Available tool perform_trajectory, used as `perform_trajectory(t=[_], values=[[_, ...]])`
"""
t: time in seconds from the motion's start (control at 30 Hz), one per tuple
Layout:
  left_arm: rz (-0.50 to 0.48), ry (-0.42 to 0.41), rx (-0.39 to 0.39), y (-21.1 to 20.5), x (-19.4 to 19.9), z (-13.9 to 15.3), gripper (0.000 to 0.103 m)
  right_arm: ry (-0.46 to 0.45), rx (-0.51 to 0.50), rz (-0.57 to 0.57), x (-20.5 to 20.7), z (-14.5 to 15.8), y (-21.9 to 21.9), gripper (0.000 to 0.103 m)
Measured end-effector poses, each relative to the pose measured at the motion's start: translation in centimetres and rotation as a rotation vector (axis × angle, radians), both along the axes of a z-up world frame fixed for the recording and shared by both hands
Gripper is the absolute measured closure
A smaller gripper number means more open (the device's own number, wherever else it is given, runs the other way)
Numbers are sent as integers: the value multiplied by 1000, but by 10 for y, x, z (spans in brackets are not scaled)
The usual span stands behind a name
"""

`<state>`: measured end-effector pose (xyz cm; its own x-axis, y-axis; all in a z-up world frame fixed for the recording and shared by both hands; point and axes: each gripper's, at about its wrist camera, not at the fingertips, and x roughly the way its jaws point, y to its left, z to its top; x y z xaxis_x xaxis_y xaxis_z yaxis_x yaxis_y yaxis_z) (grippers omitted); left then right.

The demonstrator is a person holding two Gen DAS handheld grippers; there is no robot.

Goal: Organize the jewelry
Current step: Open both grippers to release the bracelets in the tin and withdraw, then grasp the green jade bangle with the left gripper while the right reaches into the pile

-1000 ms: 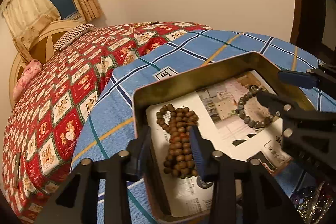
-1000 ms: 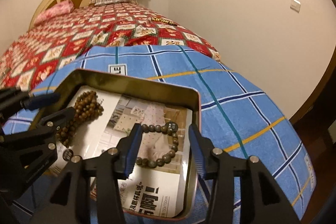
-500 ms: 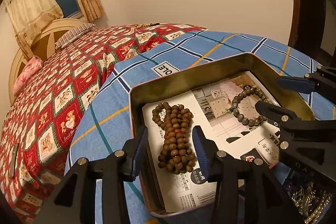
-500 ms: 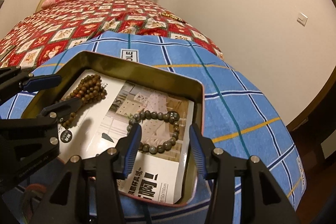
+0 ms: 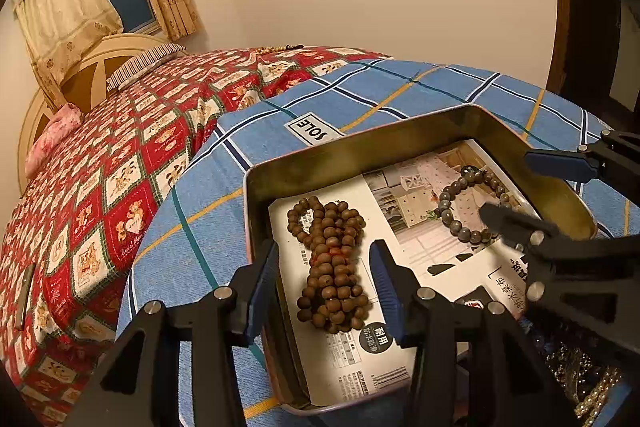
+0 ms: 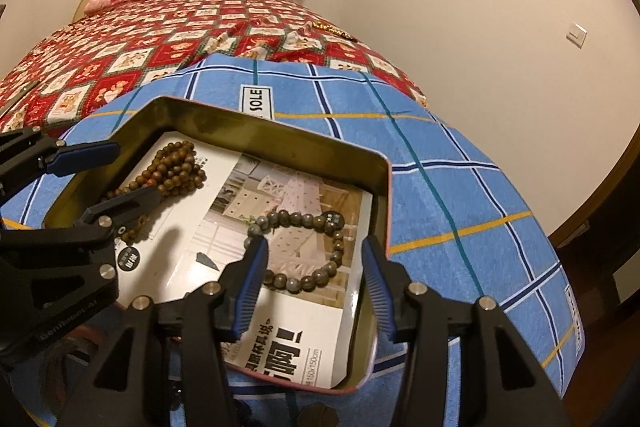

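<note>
A gold-coloured tin tray [image 5: 360, 155] [image 6: 280, 135] lined with printed paper sits on a blue plaid cloth. A bundled string of brown wooden beads [image 5: 328, 263] [image 6: 176, 171] lies in its left half. A grey bead bracelet [image 5: 446, 211] [image 6: 296, 218] lies in a ring in the right half. My left gripper [image 5: 325, 263] [image 6: 135, 171] hovers over the brown beads, its jaws opening and its pads clear of them. My right gripper [image 6: 314, 251] [image 5: 510, 185] hovers over the grey bracelet, jaws likewise opening, nothing pressed between them.
The blue cloth [image 6: 440, 187] covers the foot of a bed with a red patterned quilt [image 5: 120, 187]. A tangle of other jewelry [image 5: 580, 375] lies by the tin's near right corner. A gold chain [image 6: 332, 29] rests far off on the quilt. A wall and door frame stand to the right.
Both grippers have drawn back a little toward the tin's near edge, and their jaws stand wider. The brown beads and the grey bracelet lie where they were.
</note>
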<state>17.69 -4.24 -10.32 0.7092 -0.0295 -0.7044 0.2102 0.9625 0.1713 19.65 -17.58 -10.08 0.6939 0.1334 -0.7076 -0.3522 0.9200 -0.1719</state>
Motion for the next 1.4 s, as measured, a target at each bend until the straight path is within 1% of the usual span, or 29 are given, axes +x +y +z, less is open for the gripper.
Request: perform_trajectory(t=[0.07, 0.13, 0.17, 0.33, 0.4, 0.47, 0.53, 0.77, 0.83, 0.9, 0.93, 1.13, 1.3, 1.4], values=[[0, 6, 0, -1, -1, 0, 53, 1, -5, 11, -1, 0, 2, 43], [0, 1, 6, -3, -4, 1, 51, -16, -40, 17, -4, -2, 8, 39], [1, -6, 11, -3, -4, 3, 51, -24, -43, 16, -5, -1, 9, 36], [0, -35, 2, -3, -9, 14, 50, -43, -29, 9, -6, 4, 7, 35], [2, -47, -1, -3, -10, 19, 49, -59, -32, -10, -7, 8, 5, 29], [2, -61, -7, -2, -12, 26, 48, -76, -24, -21, -8, 13, 2, 26], [2, -74, -9, -3, -15, 31, 46, -86, -18, -27, -10, 17, 0, 26], [19, -96, -19, 8, -32, 46, 45, -108, -6, -31, -22, 28, -5, 25], [29, -104, -22, 14, -40, 50, 45, -117, 5, -31, -29, 31, -8, 24], [37, -111, -18, 19, -48, 52, 45, -125, 14, -36, -37, 33, -12, 20], [43, -108, -19, 23, -53, 52, 45, -129, 17, -39, -42, 34, -15, 19], [61, -82, -15, 33, -82, 42, 45, -118, 42, -60, -67, 30, -28, 19], [72, -19, -10, 35, -106, 21, 45, -95, 58, -80, -90, 19, -41, 19], [65, 15, -22, 33, -118, 10, 45, -79, 61, -97, -101, 13, -47, 19]])
